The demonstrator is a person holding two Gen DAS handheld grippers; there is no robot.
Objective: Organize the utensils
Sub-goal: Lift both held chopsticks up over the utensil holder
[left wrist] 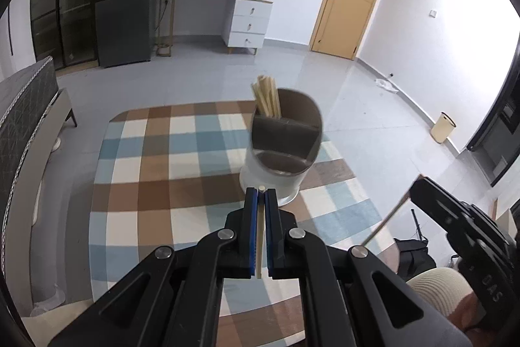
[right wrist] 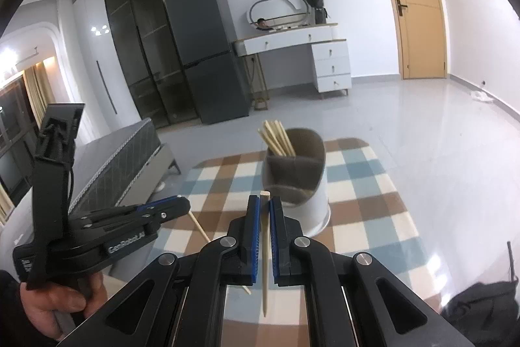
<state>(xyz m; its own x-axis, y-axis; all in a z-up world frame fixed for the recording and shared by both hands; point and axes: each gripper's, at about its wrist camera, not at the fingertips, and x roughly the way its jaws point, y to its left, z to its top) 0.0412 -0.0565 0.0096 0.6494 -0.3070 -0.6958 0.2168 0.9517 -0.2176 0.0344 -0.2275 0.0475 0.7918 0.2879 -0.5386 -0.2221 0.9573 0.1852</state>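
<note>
We have one pale chopstick pinched flat between the blue pads of our left gripper, and a second chopstick clamped the same way in our right gripper, its pointed end hanging down below the jaws. Ahead of both, on the checked tablecloth, stands the white utensil holder, tilted in view, with a bundle of chopsticks upright in its rear left compartment while the near compartment looks bare
</note>
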